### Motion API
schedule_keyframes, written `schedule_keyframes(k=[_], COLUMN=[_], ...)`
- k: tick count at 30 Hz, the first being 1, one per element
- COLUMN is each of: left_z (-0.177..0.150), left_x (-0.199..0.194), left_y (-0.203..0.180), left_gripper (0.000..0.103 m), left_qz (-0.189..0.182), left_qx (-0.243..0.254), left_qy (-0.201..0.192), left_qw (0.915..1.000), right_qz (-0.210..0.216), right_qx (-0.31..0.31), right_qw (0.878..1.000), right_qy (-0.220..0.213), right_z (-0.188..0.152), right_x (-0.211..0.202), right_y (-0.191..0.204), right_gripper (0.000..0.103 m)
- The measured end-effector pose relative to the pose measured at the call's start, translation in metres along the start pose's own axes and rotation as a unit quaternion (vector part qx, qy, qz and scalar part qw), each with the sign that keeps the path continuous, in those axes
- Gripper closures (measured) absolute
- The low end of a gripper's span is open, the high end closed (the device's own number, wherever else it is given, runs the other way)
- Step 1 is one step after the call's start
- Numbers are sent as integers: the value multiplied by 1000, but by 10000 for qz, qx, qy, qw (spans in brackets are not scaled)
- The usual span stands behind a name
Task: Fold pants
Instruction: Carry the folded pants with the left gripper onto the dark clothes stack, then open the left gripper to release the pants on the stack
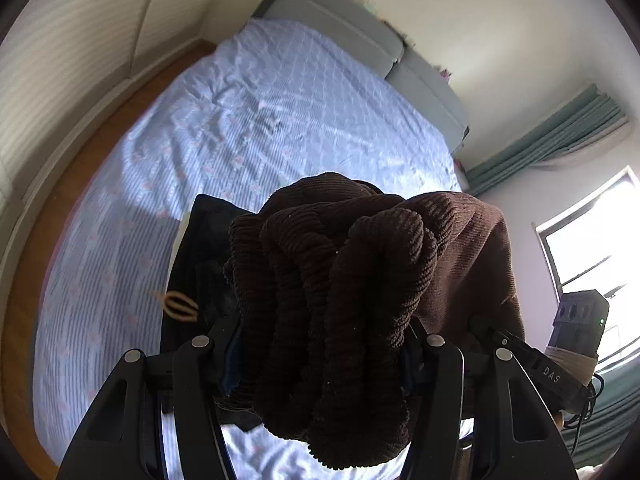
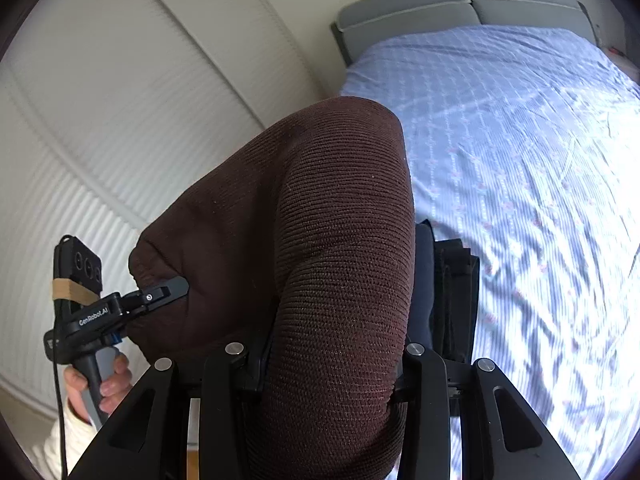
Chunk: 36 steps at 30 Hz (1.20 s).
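Dark brown corduroy pants (image 1: 344,280) hang bunched between my two grippers above the bed. My left gripper (image 1: 324,344) is shut on a thick, gathered bundle of the pants. My right gripper (image 2: 328,356) is shut on another fold of the same pants (image 2: 320,220). The fabric hides both sets of fingertips. In the right wrist view the left gripper (image 2: 168,290) shows at the left, pinching the cloth. In the left wrist view the right gripper (image 1: 520,352) shows at the right edge of the cloth.
A bed with a light blue patterned sheet (image 1: 248,128) and a grey headboard (image 2: 460,4) lies below. A dark folded garment (image 2: 452,292) lies on the sheet under the pants. A white wardrobe (image 2: 120,100) stands to the left, a bright window (image 1: 592,256) to the right.
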<state>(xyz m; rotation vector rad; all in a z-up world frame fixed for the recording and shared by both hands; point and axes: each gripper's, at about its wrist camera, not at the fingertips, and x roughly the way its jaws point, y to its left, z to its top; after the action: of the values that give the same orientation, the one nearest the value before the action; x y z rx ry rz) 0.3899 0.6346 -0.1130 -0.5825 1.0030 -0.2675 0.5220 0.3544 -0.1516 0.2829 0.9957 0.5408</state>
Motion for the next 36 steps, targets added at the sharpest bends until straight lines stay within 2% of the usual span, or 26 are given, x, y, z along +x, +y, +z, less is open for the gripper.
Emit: schedule_keyframes(k=[1, 5, 9, 16, 19, 23, 26, 30, 34, 36], left_z=[6, 17, 14, 4, 3, -2, -1, -4, -15, -25], left_x=[9, 51, 83, 103, 114, 121, 114, 90, 52, 30], left_y=[5, 33, 51, 58, 65, 77, 73, 45, 9, -8], left_gripper=[45, 45, 36, 24, 20, 11, 8, 9, 11, 11], left_qz=[-8, 41, 149, 284, 311, 322, 522, 1196, 1826, 1883], left_qx=[-56, -293, -444, -62, -82, -272, -214, 393, 1088, 1364], left_qy=[87, 569, 976, 1158, 1227, 1214, 1099, 759, 240, -47], left_qw=[9999, 9979, 9941, 9928, 9919, 9917, 9923, 9891, 9769, 9726], right_qz=[-47, -210, -299, -211, -150, -152, -220, -196, -349, -427], right_qx=[14, 229, 242, 750, 863, 820, 741, 607, 350, 130], right_qw=[10000, 9991, 9984, 9947, 9935, 9936, 9939, 9950, 9969, 9980], right_qy=[32, 273, 407, 666, 725, 755, 780, 769, 614, 448], right_z=[-9, -6, -8, -25, -31, -33, -30, -29, -30, -35], right_x=[0, 33, 56, 80, 87, 91, 89, 78, 54, 36], right_y=[-2, -14, -30, -65, -74, -73, -65, -52, -36, -25], right_gripper=[63, 63, 62, 55, 53, 50, 47, 34, 33, 33])
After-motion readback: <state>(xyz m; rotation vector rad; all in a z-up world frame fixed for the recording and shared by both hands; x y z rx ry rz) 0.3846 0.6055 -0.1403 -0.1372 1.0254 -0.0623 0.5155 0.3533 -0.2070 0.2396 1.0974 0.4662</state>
